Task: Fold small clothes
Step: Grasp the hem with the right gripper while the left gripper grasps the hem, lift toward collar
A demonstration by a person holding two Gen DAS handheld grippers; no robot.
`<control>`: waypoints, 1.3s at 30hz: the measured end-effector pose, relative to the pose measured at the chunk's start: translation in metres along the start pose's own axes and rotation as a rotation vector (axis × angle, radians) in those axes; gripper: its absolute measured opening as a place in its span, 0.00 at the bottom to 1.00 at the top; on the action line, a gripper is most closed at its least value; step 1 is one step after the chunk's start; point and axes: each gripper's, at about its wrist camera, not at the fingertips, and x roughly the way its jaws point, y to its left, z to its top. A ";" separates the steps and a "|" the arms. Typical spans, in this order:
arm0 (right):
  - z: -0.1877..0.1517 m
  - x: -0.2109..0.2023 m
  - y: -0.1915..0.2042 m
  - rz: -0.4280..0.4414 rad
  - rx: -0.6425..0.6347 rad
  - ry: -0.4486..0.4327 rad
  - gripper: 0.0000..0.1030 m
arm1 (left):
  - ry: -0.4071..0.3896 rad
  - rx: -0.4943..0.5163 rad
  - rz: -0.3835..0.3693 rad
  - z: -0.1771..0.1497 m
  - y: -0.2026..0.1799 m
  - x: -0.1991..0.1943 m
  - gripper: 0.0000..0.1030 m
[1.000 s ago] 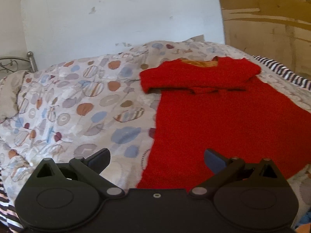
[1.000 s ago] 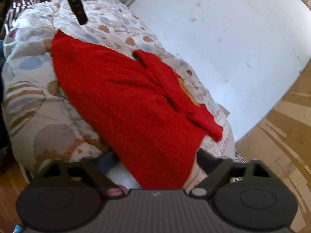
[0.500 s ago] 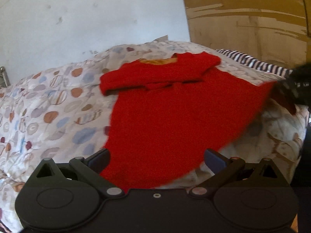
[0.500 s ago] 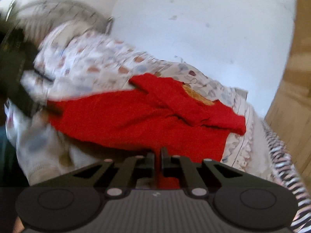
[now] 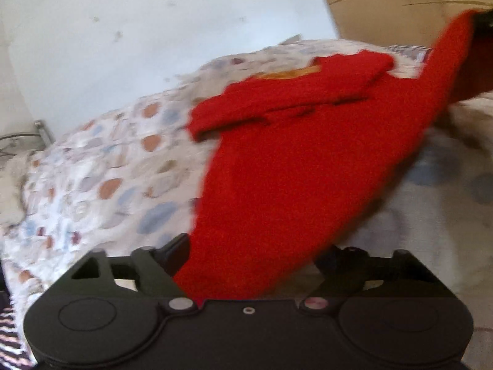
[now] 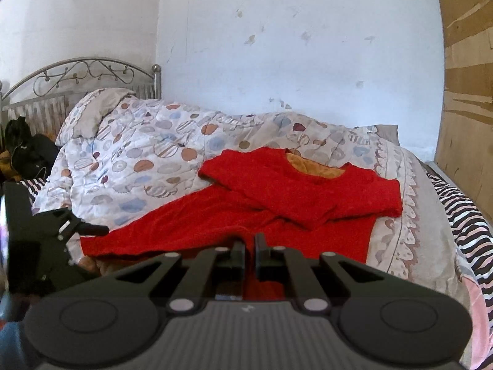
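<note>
**Hem corner lifted off the quilt**

Since half a second before, the right hand-held gripper (image 6: 249, 246) had raised its pinched hem corner of the red sweater (image 6: 277, 203), and the left hand-held gripper (image 5: 252, 252) had pushed in until red cloth filled the space between its fingers.

Relative to the patterned quilt (image 6: 148, 154) on the bed, the red sweater lay on the quilt's near right part, its neck toward the white wall (image 6: 292, 46) and both sleeves crossed over the chest. An orange lining (image 6: 311, 166) showed at the neck. In the left wrist view the sweater's far hem corner rose well above the quilt, stretched tight toward the upper right.

The right hand-held gripper's jaws stood almost together, clamped on the sweater's near hem. The left hand-held gripper's fingers stood wide apart with the hem lying between them, not pinched. A metal headboard (image 6: 83, 77) stood at the quilt's far left end, and a striped sheet (image 6: 462, 215) ran along its right edge.
</note>
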 end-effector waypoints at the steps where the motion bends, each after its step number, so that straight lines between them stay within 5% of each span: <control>1: -0.001 -0.001 0.001 -0.005 0.001 -0.002 0.07 | 0.004 0.005 0.032 0.000 0.004 0.003 0.70; 4: -0.007 -0.003 0.001 -0.019 0.017 -0.009 0.06 | -0.014 0.015 0.089 -0.001 0.019 0.003 0.62; 12: -0.030 -0.011 0.007 -0.048 -0.019 0.025 0.06 | -0.060 0.125 0.098 -0.016 0.021 -0.008 0.59; 15: -0.043 -0.014 0.012 -0.057 -0.057 0.054 0.06 | -0.049 0.166 0.095 -0.024 0.015 -0.007 0.46; 19: -0.063 -0.016 0.023 -0.067 -0.114 0.093 0.07 | -0.050 0.147 0.066 -0.028 0.022 -0.008 0.11; 24: -0.082 -0.018 0.038 -0.094 -0.204 0.121 0.08 | -0.114 0.148 0.065 -0.023 0.032 -0.017 0.08; 28: -0.106 -0.016 0.052 -0.141 -0.324 0.187 0.27 | -0.134 0.148 0.079 -0.013 0.029 -0.020 0.07; 34: -0.120 -0.020 0.070 -0.246 -0.503 0.175 0.57 | -0.198 0.103 0.102 0.005 0.028 -0.033 0.06; 35: -0.120 -0.019 0.068 -0.239 -0.485 0.176 0.56 | -0.208 0.090 0.102 0.008 0.029 -0.036 0.06; 36: -0.119 -0.019 0.066 -0.226 -0.457 0.176 0.40 | -0.217 0.077 0.101 0.012 0.031 -0.039 0.06; 37: -0.119 -0.019 0.066 -0.228 -0.437 0.176 0.13 | -0.226 0.065 0.096 0.015 0.033 -0.042 0.06; 39: -0.118 -0.020 0.066 -0.266 -0.460 0.161 0.06 | -0.237 0.053 0.087 0.020 0.035 -0.049 0.05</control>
